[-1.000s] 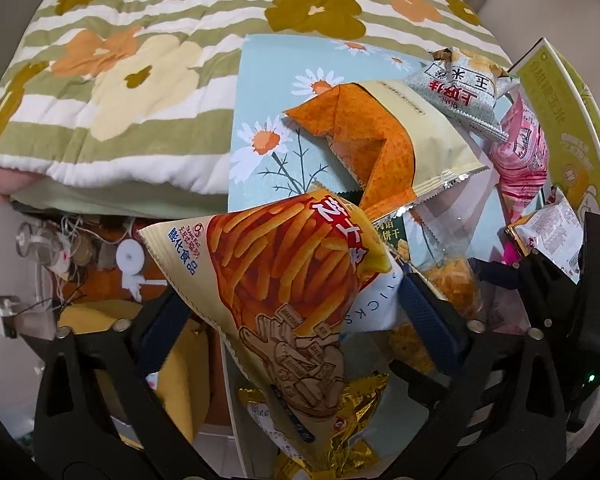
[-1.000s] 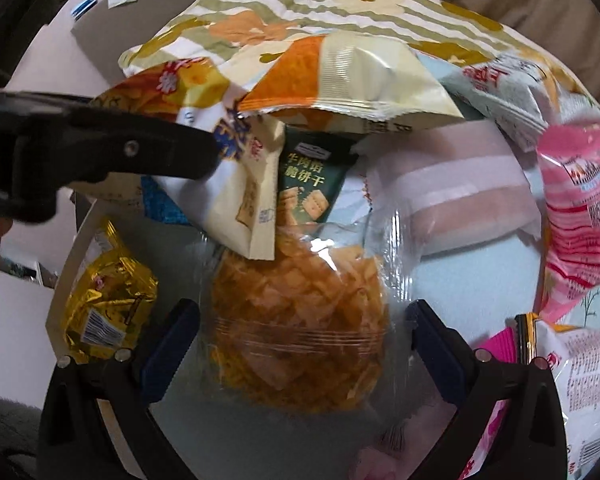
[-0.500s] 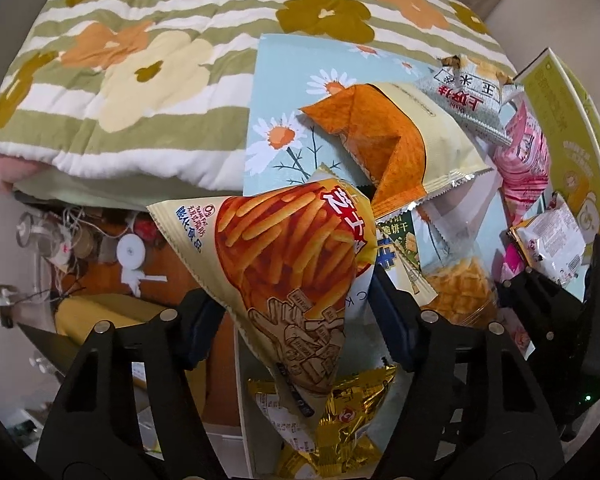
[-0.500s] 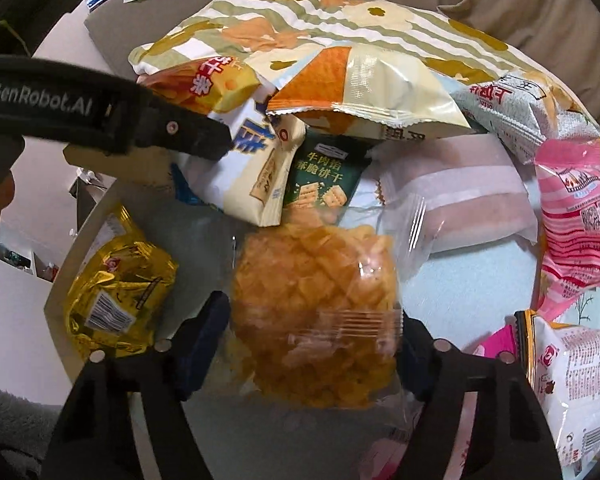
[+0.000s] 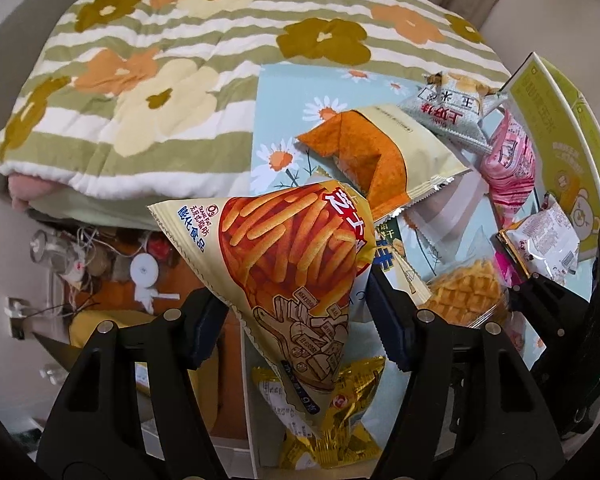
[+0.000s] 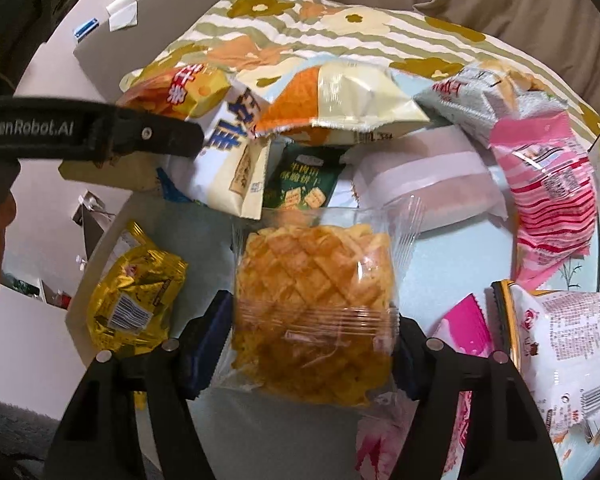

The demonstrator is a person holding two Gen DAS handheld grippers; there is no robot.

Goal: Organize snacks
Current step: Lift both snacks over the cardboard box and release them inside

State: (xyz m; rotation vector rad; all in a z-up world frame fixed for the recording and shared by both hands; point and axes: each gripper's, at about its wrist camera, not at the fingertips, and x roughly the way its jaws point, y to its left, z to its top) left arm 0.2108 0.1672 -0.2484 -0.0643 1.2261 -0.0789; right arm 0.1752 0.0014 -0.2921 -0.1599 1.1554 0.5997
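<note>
Both pairs of tongs have closed in from wide open and each now has a packet lifting off the pile. Left gripper [image 5: 296,316]: its jaws are closing on the fries-print bag [image 5: 288,264], the pads pressed against the bag's sides. Right gripper [image 6: 312,340]: its jaws are closing on the clear bag of pineapple bun [image 6: 312,288], pinched at both edges.

Taking the bun as landmark: the gold foil packet [image 6: 134,300] lies just to its left near the tray's edge [image 6: 100,248], the green cracker pack [image 6: 306,188] just behind it, and the orange-and-cream bag [image 6: 340,100] farther behind, resting on the pile. The pink striped packet [image 6: 548,200] is well to its right, with a white printed packet [image 6: 572,328] nearer the camera. Beyond everything lies the floral quilt [image 5: 180,60].

As for progress, I judge this an early stage: two packets are gripped, none visibly sorted, and most snacks remain heaped.

No destination bin shows. The fries bag's underside and the bun's lower edge are hidden behind the tongs, and most labels are too warped to read.
</note>
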